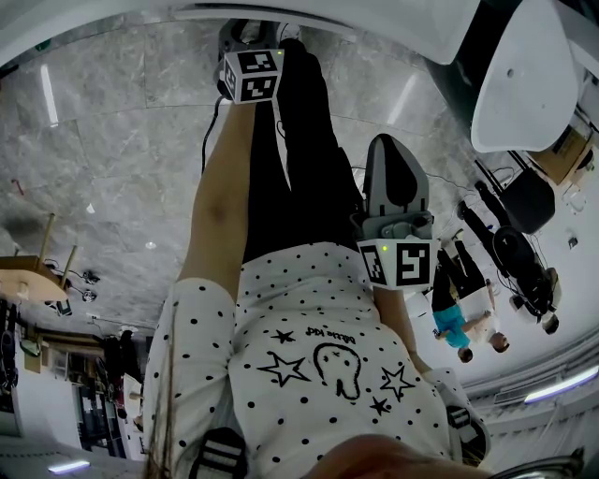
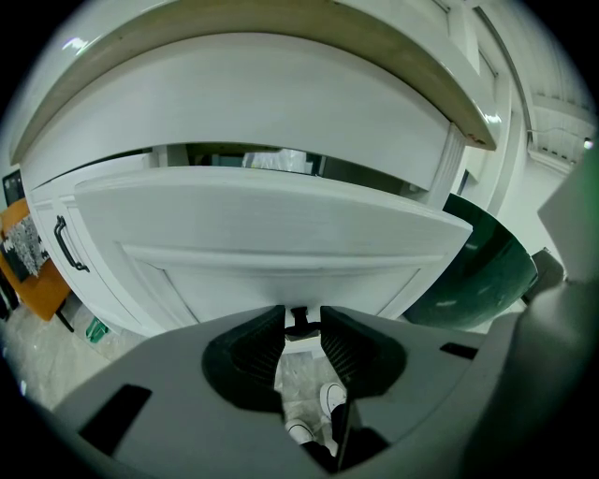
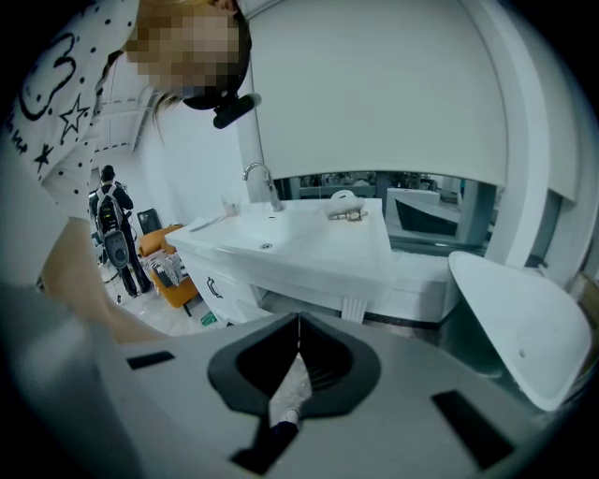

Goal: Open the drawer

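1. In the head view, the left gripper (image 1: 251,42) was seen held far forward on an outstretched arm, its marker cube turned upward, just below a white furniture edge (image 1: 318,11) at the top of the picture. Whether that edge belonged to the drawer could not be told there. The right gripper (image 1: 395,164) was seen held near the body, over the black trousers (image 1: 299,168) and well apart from the white edge. A grey marble floor (image 1: 112,168) was seen beneath both.

2. In the left gripper view, the white drawer (image 2: 262,234) was seen filling the middle of the picture, directly ahead of the left gripper (image 2: 301,316). A dark gap was seen between the drawer's top edge and the white counter (image 2: 281,94) above it. The small black handle (image 2: 301,325) on the drawer front was seen clamped between the two jaws, which were drawn in narrow against it. A cabinet door (image 2: 89,271) with its own black pull was seen to the left.

3. In the right gripper view, the jaws of the right gripper (image 3: 298,326) were seen pressed together with nothing between them. A white vanity (image 3: 309,248) with a faucet (image 3: 262,184) was seen well beyond them, untouched by that gripper.
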`<state>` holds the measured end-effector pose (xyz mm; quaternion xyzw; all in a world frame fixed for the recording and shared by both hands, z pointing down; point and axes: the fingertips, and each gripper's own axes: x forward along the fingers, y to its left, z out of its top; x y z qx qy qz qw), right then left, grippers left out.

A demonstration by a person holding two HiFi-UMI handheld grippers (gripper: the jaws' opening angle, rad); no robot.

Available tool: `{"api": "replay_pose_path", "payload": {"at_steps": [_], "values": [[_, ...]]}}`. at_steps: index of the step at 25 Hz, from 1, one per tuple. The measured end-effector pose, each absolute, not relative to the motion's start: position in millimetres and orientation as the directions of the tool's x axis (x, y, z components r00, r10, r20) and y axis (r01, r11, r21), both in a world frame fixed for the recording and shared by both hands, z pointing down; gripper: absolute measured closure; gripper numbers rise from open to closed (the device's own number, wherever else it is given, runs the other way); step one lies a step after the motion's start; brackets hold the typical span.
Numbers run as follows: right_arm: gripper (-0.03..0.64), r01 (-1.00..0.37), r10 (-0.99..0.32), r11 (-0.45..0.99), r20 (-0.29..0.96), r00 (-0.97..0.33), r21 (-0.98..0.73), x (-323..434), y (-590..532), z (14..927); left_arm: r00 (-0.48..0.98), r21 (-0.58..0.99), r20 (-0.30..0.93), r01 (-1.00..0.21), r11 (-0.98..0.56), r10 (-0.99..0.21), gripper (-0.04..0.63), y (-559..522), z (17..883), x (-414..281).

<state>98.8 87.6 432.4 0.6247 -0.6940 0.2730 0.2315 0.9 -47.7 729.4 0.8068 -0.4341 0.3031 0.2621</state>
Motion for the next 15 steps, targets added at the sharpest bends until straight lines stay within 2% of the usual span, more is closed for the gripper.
{"api": "replay_pose_path", "payload": {"at_steps": [15], "values": [[0.601, -0.993, -0.741, 0.077, 0.661, -0.118, -0.092, 96, 88, 434, 0.441, 0.161, 0.724, -0.856, -0.490, -0.531, 0.474, -29, 732, -6]]}}
